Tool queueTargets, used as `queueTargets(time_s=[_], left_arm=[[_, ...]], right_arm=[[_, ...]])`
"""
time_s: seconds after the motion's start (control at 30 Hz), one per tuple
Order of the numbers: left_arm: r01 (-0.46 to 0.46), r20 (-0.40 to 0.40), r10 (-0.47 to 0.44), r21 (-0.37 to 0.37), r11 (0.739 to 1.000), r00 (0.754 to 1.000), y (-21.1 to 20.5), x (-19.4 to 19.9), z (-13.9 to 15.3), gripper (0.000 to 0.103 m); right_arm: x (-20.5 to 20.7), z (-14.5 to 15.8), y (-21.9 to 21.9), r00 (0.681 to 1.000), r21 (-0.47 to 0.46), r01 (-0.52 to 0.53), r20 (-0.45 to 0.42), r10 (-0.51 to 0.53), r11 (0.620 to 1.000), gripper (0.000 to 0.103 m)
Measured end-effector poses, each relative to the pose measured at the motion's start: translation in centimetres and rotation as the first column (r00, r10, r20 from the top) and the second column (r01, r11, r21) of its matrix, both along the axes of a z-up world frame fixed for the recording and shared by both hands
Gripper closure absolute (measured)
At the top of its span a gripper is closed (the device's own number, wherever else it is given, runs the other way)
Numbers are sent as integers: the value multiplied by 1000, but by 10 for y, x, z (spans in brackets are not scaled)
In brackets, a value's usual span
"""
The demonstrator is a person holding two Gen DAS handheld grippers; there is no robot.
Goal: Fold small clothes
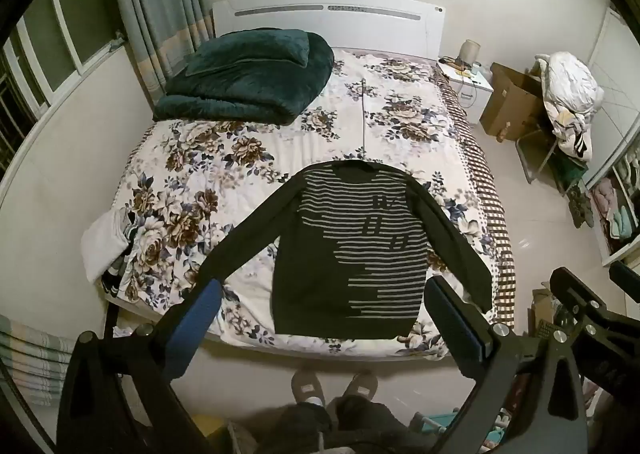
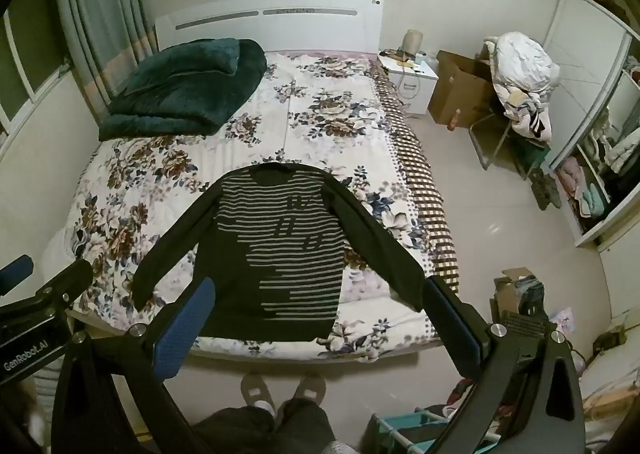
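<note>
Hovering above the foot of the bed [image 1: 188, 158], the left tongs [image 1: 320, 294] and right tongs [image 2: 316, 294] are both held released, with nothing between their blue pads. Two slippers [image 2: 280, 386] are seen on the floor below. A dark striped sweater [image 1: 352, 250] is laid flat near the bed's foot, sleeves spread. A folded green blanket [image 1: 244, 78] is found by the headboard. Only the right view shows a small box [image 2: 516, 290] on the floor; only the left shows white cloth [image 1: 102, 246] at the bed's left edge.
</note>
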State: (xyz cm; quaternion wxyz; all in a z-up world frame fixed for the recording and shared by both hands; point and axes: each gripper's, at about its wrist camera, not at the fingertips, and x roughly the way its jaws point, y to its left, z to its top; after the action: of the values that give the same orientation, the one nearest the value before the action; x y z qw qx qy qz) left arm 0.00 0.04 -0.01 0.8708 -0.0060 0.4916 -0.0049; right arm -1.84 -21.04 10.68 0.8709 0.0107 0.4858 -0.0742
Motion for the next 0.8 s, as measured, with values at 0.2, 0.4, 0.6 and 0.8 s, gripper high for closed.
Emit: queueTargets(time_s=[0.2, 0.4, 0.6, 0.8], left_arm=[[1, 3, -1, 4, 1000, 1000, 0, 0, 0, 0], [1, 5, -1, 5, 1000, 1000, 0, 0, 0, 0], [2, 8, -2, 4, 1000, 1000, 0, 0, 0, 0], [3, 10, -3, 0, 1000, 1000, -1, 1, 0, 0]], right_arm=[[0, 1, 1, 1000, -6, -1, -5, 1, 1000, 0], [-1, 4, 1, 1000, -11, 1, -3, -1, 1000, 0], [-1, 5, 2, 1000, -12, 2, -1, -2, 1000, 0], [-2, 6, 2, 1000, -12, 1, 0, -1, 1000, 0]])
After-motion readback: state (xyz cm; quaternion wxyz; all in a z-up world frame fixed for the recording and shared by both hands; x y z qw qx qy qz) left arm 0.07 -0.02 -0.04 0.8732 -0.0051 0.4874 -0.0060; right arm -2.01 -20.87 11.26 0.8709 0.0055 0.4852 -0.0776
